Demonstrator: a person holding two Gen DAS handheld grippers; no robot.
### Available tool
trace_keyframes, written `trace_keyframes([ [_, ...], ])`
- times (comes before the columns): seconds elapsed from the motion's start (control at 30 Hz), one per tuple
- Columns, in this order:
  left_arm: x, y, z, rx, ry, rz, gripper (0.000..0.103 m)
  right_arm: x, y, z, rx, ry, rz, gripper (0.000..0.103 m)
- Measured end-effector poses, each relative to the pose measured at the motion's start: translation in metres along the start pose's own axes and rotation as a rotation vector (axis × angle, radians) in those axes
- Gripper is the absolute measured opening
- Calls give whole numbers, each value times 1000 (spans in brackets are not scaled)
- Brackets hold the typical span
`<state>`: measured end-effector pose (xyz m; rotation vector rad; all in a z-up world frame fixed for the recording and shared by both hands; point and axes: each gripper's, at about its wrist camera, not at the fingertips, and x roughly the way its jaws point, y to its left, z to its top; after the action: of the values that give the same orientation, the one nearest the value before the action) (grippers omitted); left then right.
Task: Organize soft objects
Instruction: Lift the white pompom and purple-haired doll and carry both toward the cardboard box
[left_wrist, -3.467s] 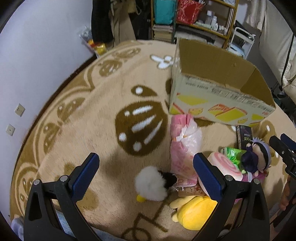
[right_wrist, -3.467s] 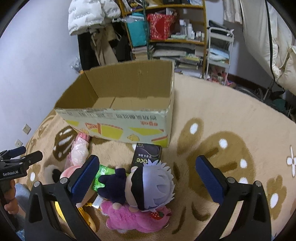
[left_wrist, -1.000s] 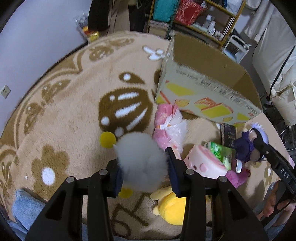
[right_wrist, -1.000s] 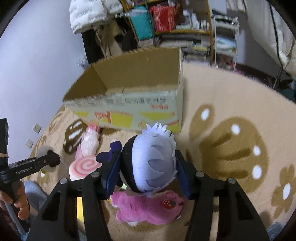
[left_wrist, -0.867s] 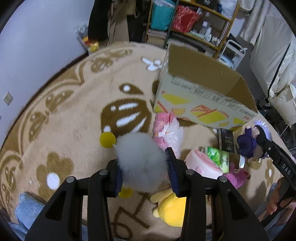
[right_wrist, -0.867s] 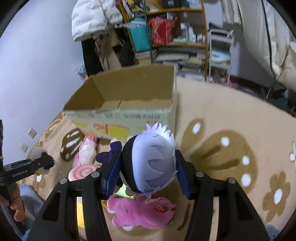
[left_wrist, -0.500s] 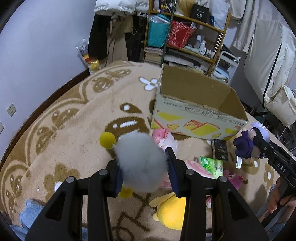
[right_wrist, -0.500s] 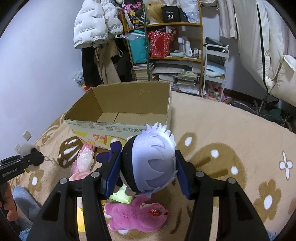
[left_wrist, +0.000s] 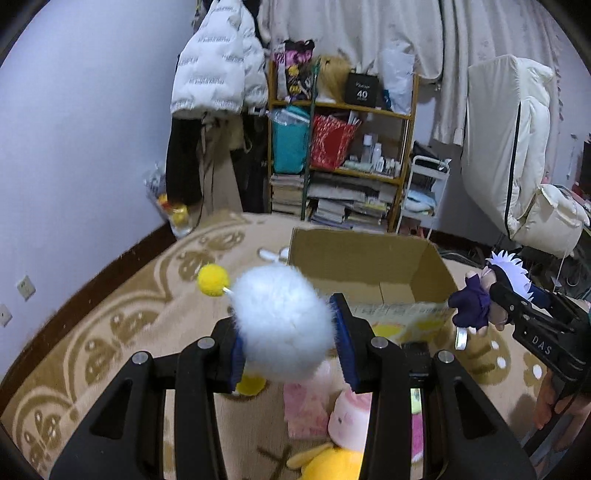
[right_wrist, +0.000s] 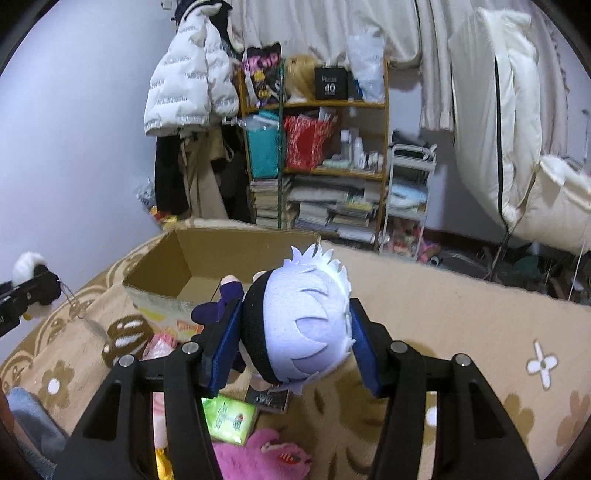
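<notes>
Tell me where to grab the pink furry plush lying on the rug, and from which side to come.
Probably pinch the pink plush across its rounded furry body near the strawberry patch, coming straight down from above: it lies flat on the rug, and the green packet crowds its far-left edge. The right gripper must first drop its white-haired doll.

A cluttered wooden shelf (left_wrist: 341, 162) is set against a lilac wall (left_wrist: 85, 122), behind a patterned beige rug (left_wrist: 122, 325).
</notes>
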<state>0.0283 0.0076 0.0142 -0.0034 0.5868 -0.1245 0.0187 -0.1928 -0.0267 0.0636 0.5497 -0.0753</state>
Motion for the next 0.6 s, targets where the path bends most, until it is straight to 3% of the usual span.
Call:
trace_keyframes([
  [0.27, 12, -12, 30, 49, -57, 4, 40, 3, 9, 16, -18, -50, -10, 59],
  [0.6, 44, -28, 54, 101, -66, -24, 40, 23, 10, 35, -8, -93, -29, 59],
])
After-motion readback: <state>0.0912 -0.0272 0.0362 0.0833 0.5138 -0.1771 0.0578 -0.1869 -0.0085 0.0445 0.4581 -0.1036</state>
